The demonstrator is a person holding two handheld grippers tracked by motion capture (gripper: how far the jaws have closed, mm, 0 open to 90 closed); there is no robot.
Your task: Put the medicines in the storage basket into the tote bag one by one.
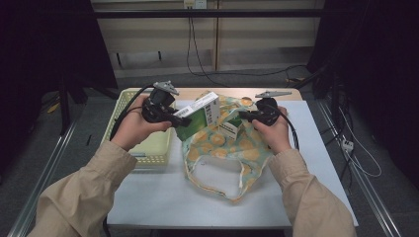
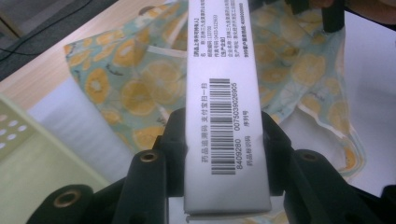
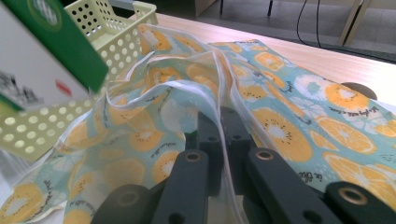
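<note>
The work in hand looks like packing a green-and-white medicine box [image 1: 198, 117] into a fruit-print cloth bag [image 1: 225, 148] that lies on the white bench [image 1: 163, 192]. As I judge it, this is partway through. The left claw [image 1: 174, 120] is clamped on the box and holds it in the air at the bag's left edge, near the mouth, but the box is not inside yet. The right claw [image 1: 243, 116] has its jaws pinched together on the bag's rim and lifts it to hold the mouth open. What is left is to slide the box in, let it go, and drop the rim. A second small box [image 1: 231, 129] seems to sit at the bag's opening; whether it is fully inside I cannot tell.

The high view gives the layout: both hands, the bag's loop handle [image 1: 217, 177] trailing toward the person, and the pale yellow perforated basket [image 1: 148, 148] at the left. The left gripper view adds the box's white side with barcode [image 2: 225, 126] squeezed between the jaws. The right gripper view shows the white-edged rim [image 3: 219, 116] caught in the jaws, and the box's green corner [image 3: 60, 42] hanging before the basket [image 3: 112, 32].
</note>
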